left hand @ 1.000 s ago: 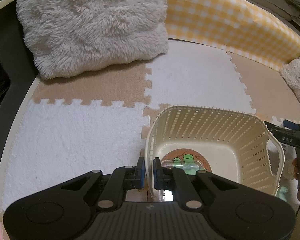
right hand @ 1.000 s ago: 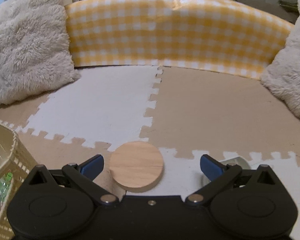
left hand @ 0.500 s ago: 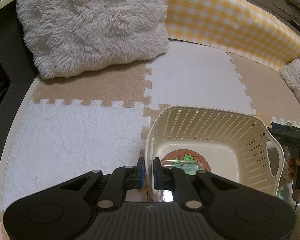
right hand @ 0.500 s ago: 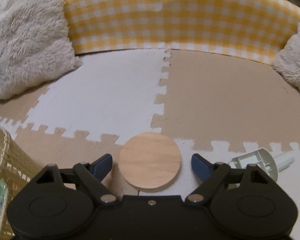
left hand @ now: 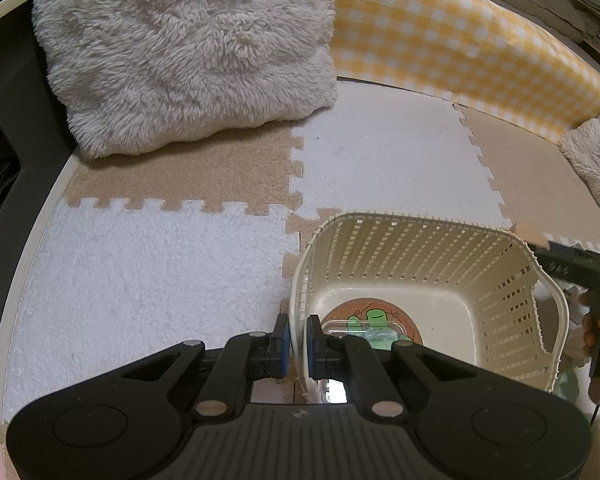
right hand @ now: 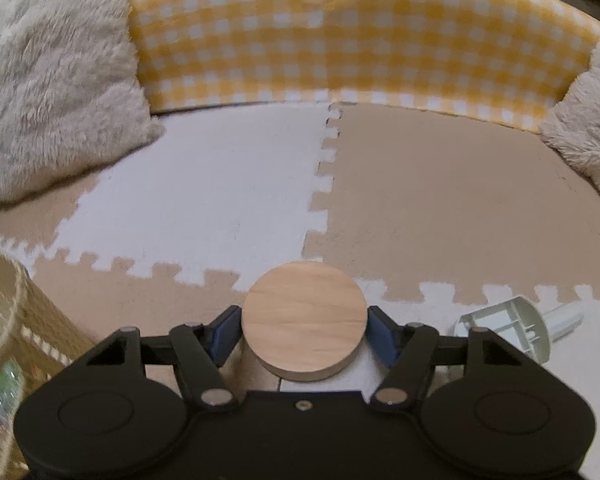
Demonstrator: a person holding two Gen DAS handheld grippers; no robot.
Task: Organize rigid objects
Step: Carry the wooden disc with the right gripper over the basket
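1. Basket (left hand: 548, 304), cream plastic with slotted walls, sits lower right of the left wrist view on the foam mats (left hand: 148, 264).
2. My left gripper (left hand: 296, 344) is at bottom centre of that view, jaws nearly together, clamped on the near rim of the basket, one blue pad outside the wall and one inside.
3. Inside the basket on its floor: a round coaster (left hand: 342, 314) with a green cartoon print, and a clear plastic piece (left hand: 376, 328) lying on top of it, partly hidden by my gripper finger.
4. My right gripper (right hand: 304, 336) is bottom centre of the right wrist view, jaws closing around a wooden disc (right hand: 304, 320); blue pads sit right at both edges of the disc and look like they touch it.
5. Wooden disc is flat, lower centre of the frame, over the seam of white and tan mats; can't tell if it is lifted off the mat.
6. Grey plastic part (right hand: 512, 328) with a white stem lies on the mat at lower right of the right view, just beside my right finger, apart from the disc.
7. Basket edge also shows at far lower left of the right view.
8. Fluffy white cushion (left hand: 188, 48) upper left in the left view; yellow checked bolster (right hand: 340, 40) across the top of the right view.
9. Right gripper's dark body and part of a hand show at the right edge of the left view, past the basket.
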